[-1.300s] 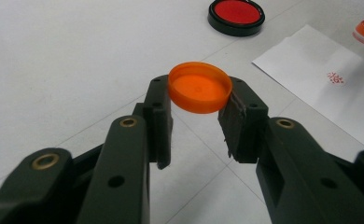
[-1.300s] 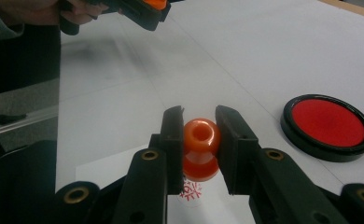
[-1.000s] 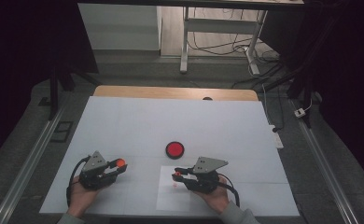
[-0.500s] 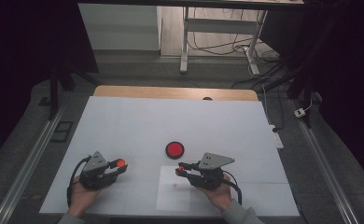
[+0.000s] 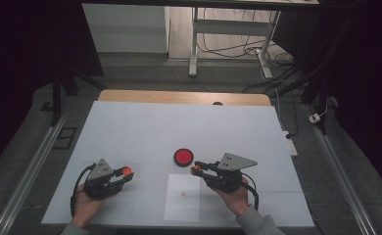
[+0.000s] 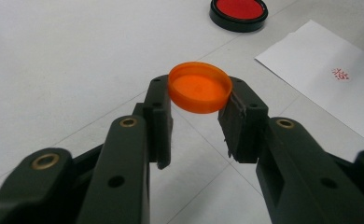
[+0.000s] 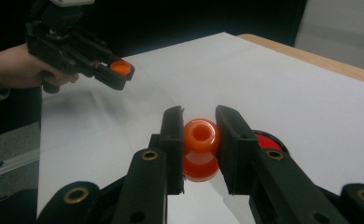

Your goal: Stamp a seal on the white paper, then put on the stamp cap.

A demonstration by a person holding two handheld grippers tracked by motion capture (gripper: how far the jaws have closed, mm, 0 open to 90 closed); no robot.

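Observation:
My left gripper sits at the table's near left, shut on a flat orange cap pinched by its rim between the pads. My right gripper hovers just right of a round red ink pad and is shut on an orange spool-shaped stamp. In the right gripper view the ink pad is partly hidden behind one jaw, and the left gripper with the cap shows at upper left. A white paper sheet with a small red stamp mark lies between the hands.
A white mat covers the table, with a wooden edge at the far side. Metal rails run along both sides. Desk legs and cables stand on the floor beyond.
My right gripper has carried the stamp away from the paper, up and to the right, to beside the ink pad. The left gripper has stayed put.

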